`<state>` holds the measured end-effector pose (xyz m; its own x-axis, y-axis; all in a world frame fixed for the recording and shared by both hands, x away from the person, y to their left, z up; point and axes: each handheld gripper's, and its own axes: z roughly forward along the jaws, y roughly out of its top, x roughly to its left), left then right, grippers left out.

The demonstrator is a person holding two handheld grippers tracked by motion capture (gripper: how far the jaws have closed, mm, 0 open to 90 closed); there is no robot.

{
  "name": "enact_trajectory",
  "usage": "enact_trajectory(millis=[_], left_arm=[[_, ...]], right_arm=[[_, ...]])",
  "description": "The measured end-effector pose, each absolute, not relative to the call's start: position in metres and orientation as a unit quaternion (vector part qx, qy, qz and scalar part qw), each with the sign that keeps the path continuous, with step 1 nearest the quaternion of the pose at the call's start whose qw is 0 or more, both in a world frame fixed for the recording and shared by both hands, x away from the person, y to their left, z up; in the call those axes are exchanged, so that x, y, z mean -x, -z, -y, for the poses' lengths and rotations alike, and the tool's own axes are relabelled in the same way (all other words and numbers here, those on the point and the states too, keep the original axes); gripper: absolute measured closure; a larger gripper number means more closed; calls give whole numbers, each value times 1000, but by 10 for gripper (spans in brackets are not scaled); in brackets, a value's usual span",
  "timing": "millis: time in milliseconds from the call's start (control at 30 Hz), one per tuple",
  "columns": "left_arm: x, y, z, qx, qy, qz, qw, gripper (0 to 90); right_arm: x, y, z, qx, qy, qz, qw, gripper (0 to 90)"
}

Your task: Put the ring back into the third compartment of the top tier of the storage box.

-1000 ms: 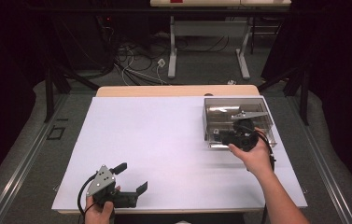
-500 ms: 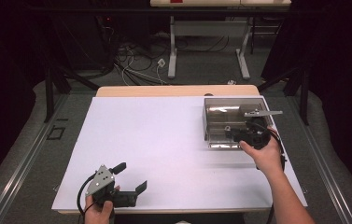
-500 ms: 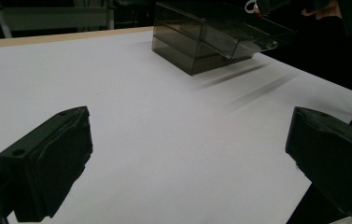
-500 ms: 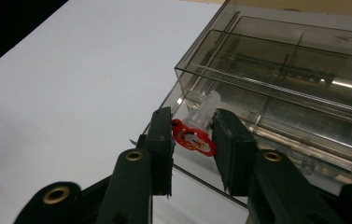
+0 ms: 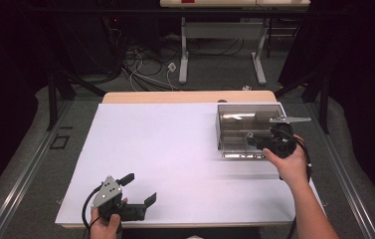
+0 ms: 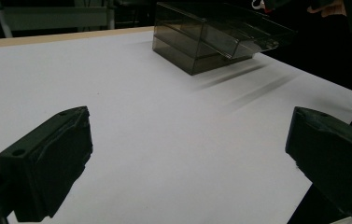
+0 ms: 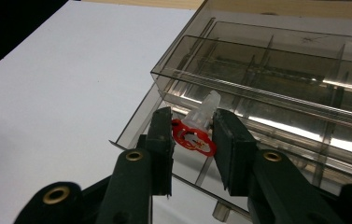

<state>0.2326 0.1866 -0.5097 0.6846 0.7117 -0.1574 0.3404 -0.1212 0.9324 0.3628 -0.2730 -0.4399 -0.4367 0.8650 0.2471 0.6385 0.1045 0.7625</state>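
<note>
A small clear tube with a red cap (image 7: pixel 197 122) is pinched between the jaws of my right gripper (image 7: pixel 192 119), which is shut on it. The tube hangs just above the pulled-out lower drawer (image 7: pixel 160 122) of a smoke-tinted plastic drawer box (image 7: pixel 281 56). In the high view the right gripper (image 5: pixel 257 140) sits at the box's (image 5: pixel 247 117) front edge. My left gripper (image 5: pixel 139 188) rests near the table's front left, open, with nothing between its jaws (image 6: pixel 187 135).
The white table top (image 5: pixel 175 149) stretches wide between the two grippers. The drawer box (image 6: pixel 197 42) stands at the far right, with its drawer (image 6: pixel 246 39) sticking out over the table. Beyond the table's back edge are cables and a table frame on the floor.
My right hand has shifted a little to the right and farther back along the box's front, carrying the tube. The left gripper has stayed put.
</note>
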Motion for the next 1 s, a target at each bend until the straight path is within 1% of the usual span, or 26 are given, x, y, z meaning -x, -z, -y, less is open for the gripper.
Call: enact_trajectory(millis=[533, 1000], left_arm=[[-233, 510, -186, -730, -167, -360, 557, 7], [-232, 509, -186, -731, -167, -358, 557, 7]], right_arm=[[-361, 434, 293, -530, -427, -719, 140, 690], [-362, 435, 310, -549, -417, -710, 146, 690]])
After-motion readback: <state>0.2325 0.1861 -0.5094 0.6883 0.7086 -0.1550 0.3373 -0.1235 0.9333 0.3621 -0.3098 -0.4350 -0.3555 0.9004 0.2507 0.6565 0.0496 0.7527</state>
